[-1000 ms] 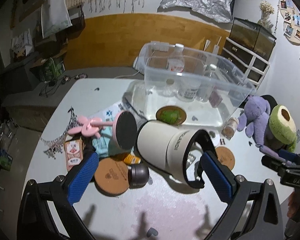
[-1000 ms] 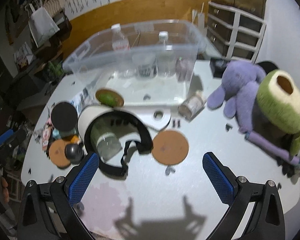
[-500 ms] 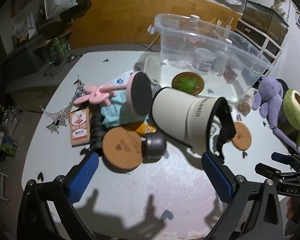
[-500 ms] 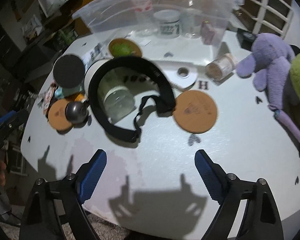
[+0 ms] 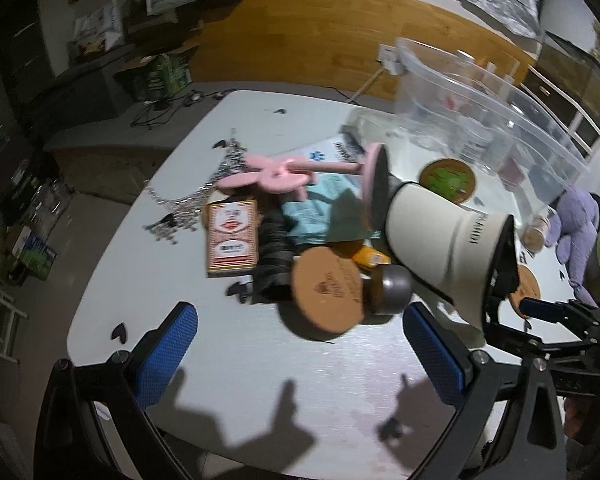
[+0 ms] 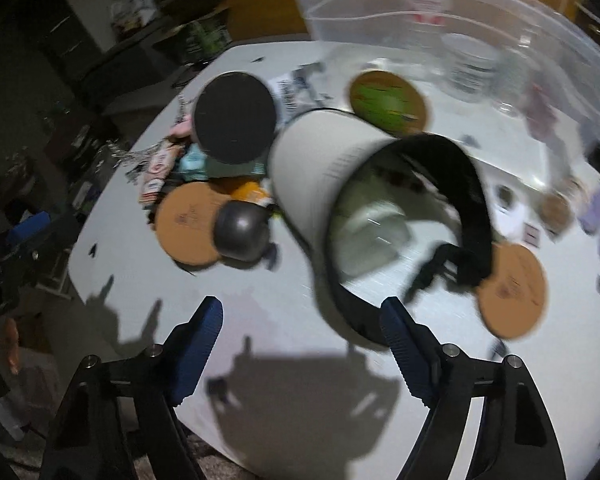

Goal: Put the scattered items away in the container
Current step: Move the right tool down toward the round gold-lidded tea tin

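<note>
A clear plastic bin (image 5: 488, 120) stands at the back right of the white table, also in the right wrist view (image 6: 480, 32). A cream cylinder with a black strap (image 5: 444, 248) lies on its side mid-table, its mouth facing the right wrist view (image 6: 384, 208). Beside it lie a cork coaster (image 5: 328, 292), a grey metal knob (image 5: 392, 288), a pink fan (image 5: 296, 172), a card box (image 5: 232, 244) and a chain necklace (image 5: 188, 204). My left gripper (image 5: 300, 356) is open above the near table edge. My right gripper (image 6: 304, 340) is open, just short of the cylinder's rim.
A green-printed coaster (image 6: 388, 100) lies by the bin. A second cork coaster (image 6: 512, 292) lies to the right of the cylinder. A purple plush toy (image 5: 576, 224) sits at the right edge. Bottles and a jar stand inside the bin. Dark shelves line the left wall.
My left gripper has pulled back and swung left, so the pile sits further right in its view. My right gripper has moved left and closer to the cylinder, with its jaws narrower than before.
</note>
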